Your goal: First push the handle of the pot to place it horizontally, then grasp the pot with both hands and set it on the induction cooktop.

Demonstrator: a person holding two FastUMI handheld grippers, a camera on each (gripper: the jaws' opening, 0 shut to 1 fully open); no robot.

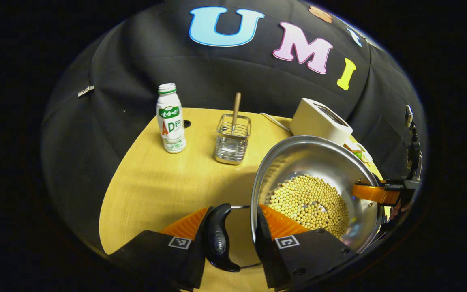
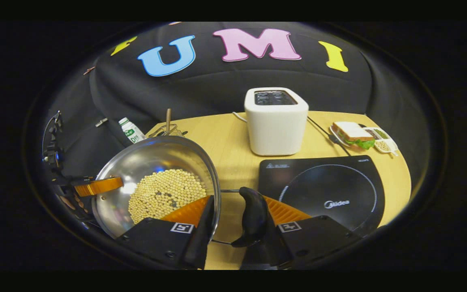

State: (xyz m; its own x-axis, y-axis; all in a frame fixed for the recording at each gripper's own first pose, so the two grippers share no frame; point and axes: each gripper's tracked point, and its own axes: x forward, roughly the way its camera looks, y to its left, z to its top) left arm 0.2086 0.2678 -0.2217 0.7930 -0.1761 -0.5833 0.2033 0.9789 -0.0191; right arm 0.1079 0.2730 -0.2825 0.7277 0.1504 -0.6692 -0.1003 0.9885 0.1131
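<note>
Both hand-held grippers are grasping the pot (image 2: 156, 182): the left hand-held gripper (image 1: 233, 227) and the right hand-held gripper (image 2: 233, 221) are each closing on a side handle. The pot seems lifted, just left of the cooktop (image 2: 322, 194); next, carrying it level over the cooktop.

mock kitchen booth, toaster (image 2: 276, 121), induction cooktop (image 2: 322, 194)

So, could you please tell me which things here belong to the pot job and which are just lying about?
Job: pot, pot handles, induction cooktop, left tool, right tool.
Lying about: toaster, sandwich, bottle, wire holder.
</note>
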